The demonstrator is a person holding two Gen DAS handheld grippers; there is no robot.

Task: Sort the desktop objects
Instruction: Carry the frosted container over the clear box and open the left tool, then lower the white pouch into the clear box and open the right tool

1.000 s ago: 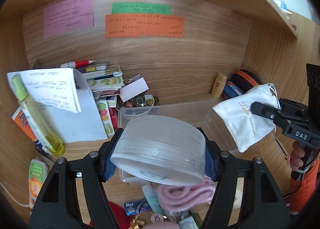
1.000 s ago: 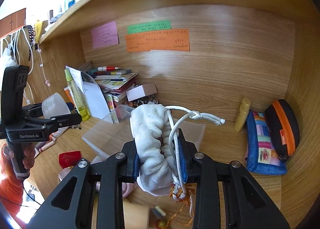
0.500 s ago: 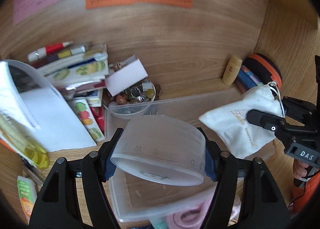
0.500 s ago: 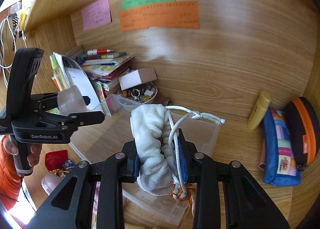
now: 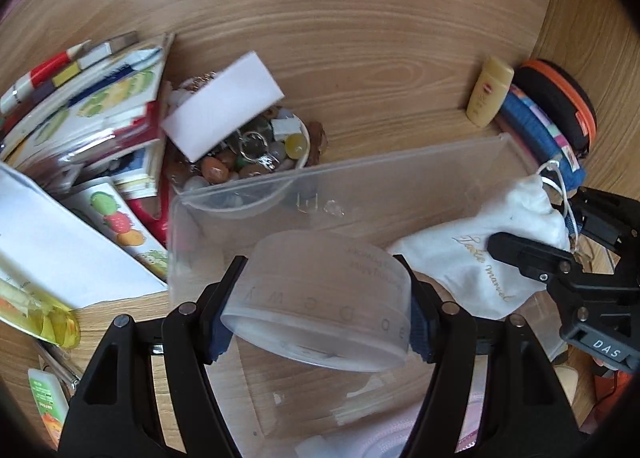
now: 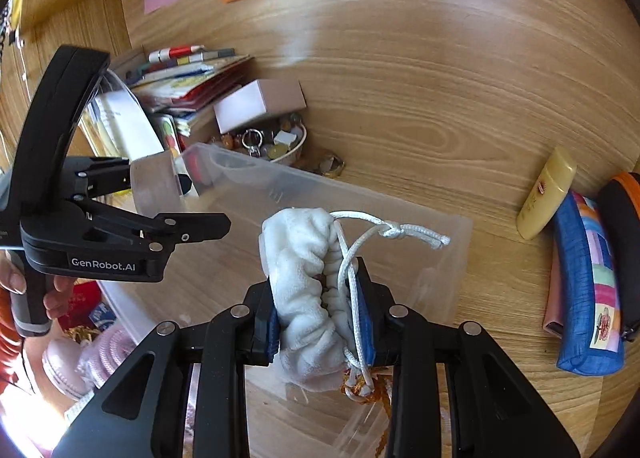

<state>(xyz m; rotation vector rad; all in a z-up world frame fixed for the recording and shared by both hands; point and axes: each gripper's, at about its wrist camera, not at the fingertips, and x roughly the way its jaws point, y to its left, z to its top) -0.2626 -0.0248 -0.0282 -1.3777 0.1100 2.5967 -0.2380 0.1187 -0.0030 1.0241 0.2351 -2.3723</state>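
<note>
Mid-transfer, judged: both items carried over the clear plastic bin (image 5: 400,186), neither yet set down. Left gripper (image 5: 320,314) clamped across a translucent round container (image 5: 320,298), jaws spread wide to span it, pads pressed on opposite sides of the wall; container tilted, base toward the camera, hanging above the near-left part of the bin. Right gripper (image 6: 320,306) closed narrow on a white drawstring pouch (image 6: 304,278), gathered neck and cord knot pointing up and away; from the left wrist view, pouch body (image 5: 484,258) draped over the right side of the bin, seemingly inside its rim, contact with the floor not discernible. Bin interior apparently bare, wood showing through the floor. Around the bin: bowl of trinkets (image 5: 256,154) just behind the far-left corner, stacked booklets (image 5: 92,114) to the left, yellow tube (image 5: 488,92) and zip cases (image 6: 584,282) to the right, well apart from either load. Next move, judged: lower each item to the bin floor before opening, pouch to the right, container to the left, kept apart. Container tilt worth levelling first; likely to roll on its rim if released as is.
</note>
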